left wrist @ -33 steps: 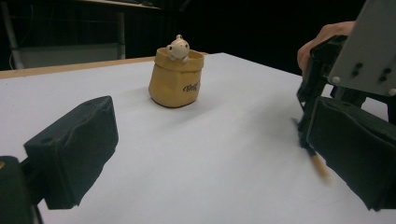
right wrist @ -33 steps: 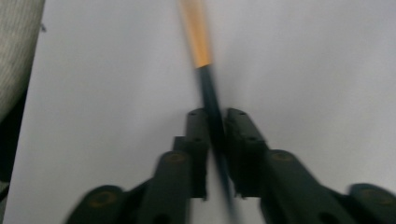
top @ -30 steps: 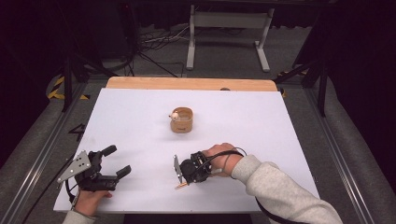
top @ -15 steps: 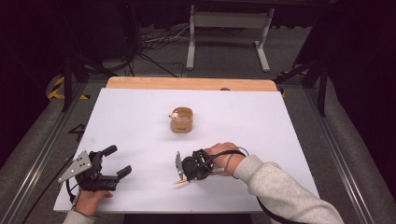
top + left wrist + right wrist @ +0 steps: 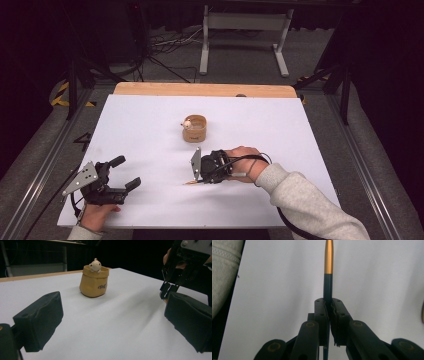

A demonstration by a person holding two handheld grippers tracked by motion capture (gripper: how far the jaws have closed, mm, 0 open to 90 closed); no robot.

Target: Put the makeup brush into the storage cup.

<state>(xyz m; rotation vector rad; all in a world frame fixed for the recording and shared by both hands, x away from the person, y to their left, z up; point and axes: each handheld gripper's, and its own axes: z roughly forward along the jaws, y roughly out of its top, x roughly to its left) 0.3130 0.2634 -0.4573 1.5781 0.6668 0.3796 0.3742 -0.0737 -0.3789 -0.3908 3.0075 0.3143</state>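
Note:
A slim pen [image 5: 328, 262], dark teal with a gold end, sticks out straight from my right gripper [image 5: 329, 303], whose jaws are shut on its barrel. In the high view that gripper [image 5: 201, 176] hangs just above the table's front middle, and the pen [image 5: 192, 182] pokes out below it. A tan pot [image 5: 194, 129] with a small pale figure on its rim stands upright at the table's centre. My left gripper [image 5: 126, 172] rests at the front left, open and holding nothing. From its own view [image 5: 113, 315] it faces the pot [image 5: 94, 281], and the right gripper [image 5: 175, 277] is at the right.
A white sheet [image 5: 150, 125] covers the table, with a wooden strip [image 5: 200, 90] along the far edge. Metal rails run along both sides. A stand's legs [image 5: 240, 45] and cables lie on the dark floor beyond.
My right gripper has risen a little above the table with the pen in its jaws. The left gripper and the pot have stayed where they were.

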